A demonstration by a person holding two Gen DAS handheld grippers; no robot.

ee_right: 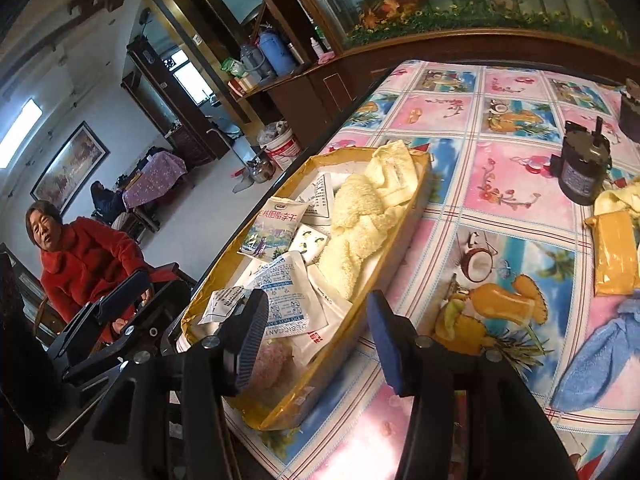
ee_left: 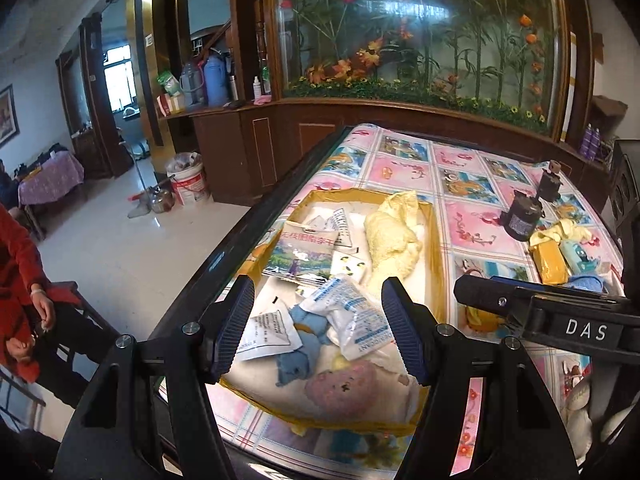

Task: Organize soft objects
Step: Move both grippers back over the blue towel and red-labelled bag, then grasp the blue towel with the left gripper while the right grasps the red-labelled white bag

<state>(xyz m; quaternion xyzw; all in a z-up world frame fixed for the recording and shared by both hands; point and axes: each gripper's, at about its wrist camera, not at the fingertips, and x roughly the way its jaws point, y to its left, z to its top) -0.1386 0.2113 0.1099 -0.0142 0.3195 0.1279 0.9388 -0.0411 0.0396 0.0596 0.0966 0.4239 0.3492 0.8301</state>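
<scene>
A shallow yellow-rimmed box (ee_left: 437, 256) (ee_right: 404, 204) sits on the patterned tablecloth. It holds a pale yellow towel (ee_left: 390, 240) (ee_right: 352, 228), a printed snack bag (ee_left: 302, 254) (ee_right: 274, 232), white desiccant packets (ee_left: 352, 320) (ee_right: 286, 296), a blue cloth (ee_left: 304, 344) and a pink plush (ee_left: 340, 386) (ee_right: 272, 360). My left gripper (ee_left: 318, 330) is open and empty above the box's near end. My right gripper (ee_right: 318, 344) is open and empty over the box's near right corner. Outside the box lie a yellow packet (ee_left: 548, 258) (ee_right: 614, 256), a yellow cloth (ee_left: 568, 230) (ee_right: 620, 196) and a blue cloth (ee_right: 596, 360).
Two dark cylindrical motors (ee_left: 522, 216) (ee_right: 582, 168) stand at the table's right. A small teal pack (ee_left: 578, 256) lies by the yellow packet. A person in red (ee_right: 86, 260) sits left of the table. A wooden cabinet with fake flowers (ee_left: 400, 60) stands behind.
</scene>
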